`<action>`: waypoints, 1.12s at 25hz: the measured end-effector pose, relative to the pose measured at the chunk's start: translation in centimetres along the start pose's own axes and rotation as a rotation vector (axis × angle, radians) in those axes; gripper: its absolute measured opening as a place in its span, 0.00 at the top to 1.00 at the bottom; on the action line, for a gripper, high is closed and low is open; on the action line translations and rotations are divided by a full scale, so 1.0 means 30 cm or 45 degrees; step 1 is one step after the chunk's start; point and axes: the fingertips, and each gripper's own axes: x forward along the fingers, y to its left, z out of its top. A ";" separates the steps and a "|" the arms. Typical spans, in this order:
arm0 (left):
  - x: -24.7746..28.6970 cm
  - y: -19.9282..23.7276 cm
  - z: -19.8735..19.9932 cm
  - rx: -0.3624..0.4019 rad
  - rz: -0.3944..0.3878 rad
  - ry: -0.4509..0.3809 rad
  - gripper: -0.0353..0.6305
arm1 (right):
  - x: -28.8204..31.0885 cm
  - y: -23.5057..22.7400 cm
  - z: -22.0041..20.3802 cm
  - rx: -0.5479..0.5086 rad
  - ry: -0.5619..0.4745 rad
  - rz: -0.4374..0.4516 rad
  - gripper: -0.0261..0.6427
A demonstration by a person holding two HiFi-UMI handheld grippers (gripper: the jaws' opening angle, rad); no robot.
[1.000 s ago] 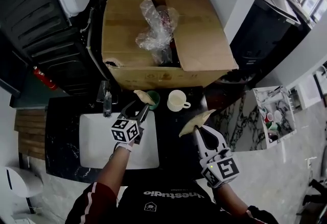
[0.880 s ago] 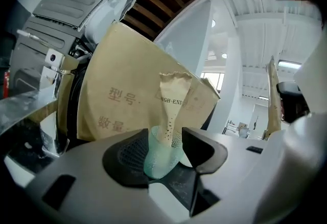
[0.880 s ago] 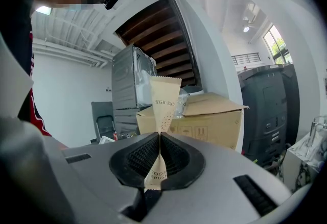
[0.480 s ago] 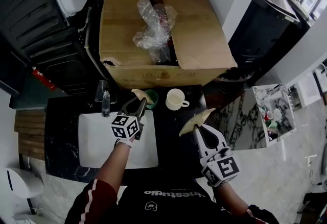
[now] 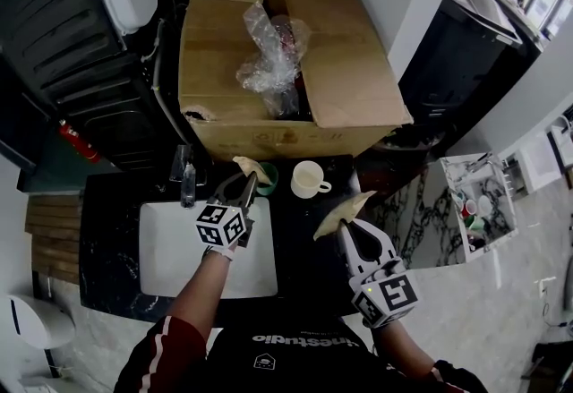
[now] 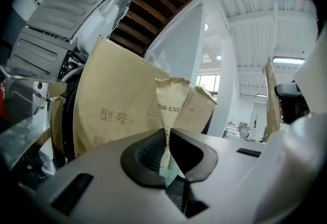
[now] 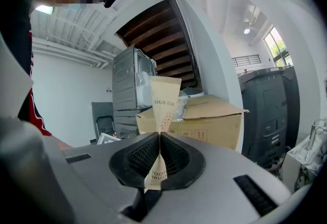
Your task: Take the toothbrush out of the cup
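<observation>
Dark marbled worktop [image 5: 107, 221] carries everything in front of you, with a white sink [image 5: 170, 261] let into it and a green cup [image 5: 269, 178] standing at its far edge. I'll place the rest from that cup.

You are at the grasp, right before the lift. Your left gripper [image 5: 244, 190] sits just on your side of the cup. Its jaws are closing and already pinch the paper-sleeved toothbrush [image 5: 251, 169] flat between the pads. That toothbrush leans out over the cup's left rim, and its lower end looks to be still inside. The take-out itself is not yet done.

Next, I'd say, comes a lift along the sleeve's own lean, high enough for the bottom end to clear the rim. The paper is thin and creased where you hold it, so a sideways drag could tip the light cup or let the sleeve slip.

Your right gripper [image 5: 349, 230] is well to the right of the cup and nearer you. It is pressed together on the other sleeved toothbrush [image 5: 343, 210], held clear of the worktop.

Counting up:
- **Toothbrushes:** two, both in paper sleeves.
- **Drinking vessels:** two, the green cup and a white mug [image 5: 309, 176] just to its right.
- **Sink:** one.
- **Cardboard box:** one cardboard box [image 5: 349, 51] behind the cup, open, with crumpled clear plastic [image 5: 269, 55] in it.
</observation>
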 end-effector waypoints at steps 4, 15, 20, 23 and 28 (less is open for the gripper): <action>-0.038 -0.015 0.075 -0.010 -0.004 -0.047 0.89 | 0.003 -0.002 0.021 0.002 -0.027 -0.015 0.89; -0.398 -0.135 0.305 0.121 0.025 -0.173 0.90 | 0.042 0.032 0.099 -0.028 -0.103 0.020 0.89; -0.525 -0.212 0.345 0.185 -0.001 -0.163 0.90 | 0.057 0.062 0.097 -0.007 -0.110 0.048 0.90; -0.560 -0.240 0.342 0.204 0.000 -0.144 0.89 | 0.065 0.076 0.084 -0.009 -0.091 0.058 0.90; -0.576 -0.260 0.326 0.191 0.006 -0.127 0.90 | 0.052 0.086 0.076 -0.025 -0.082 0.056 0.90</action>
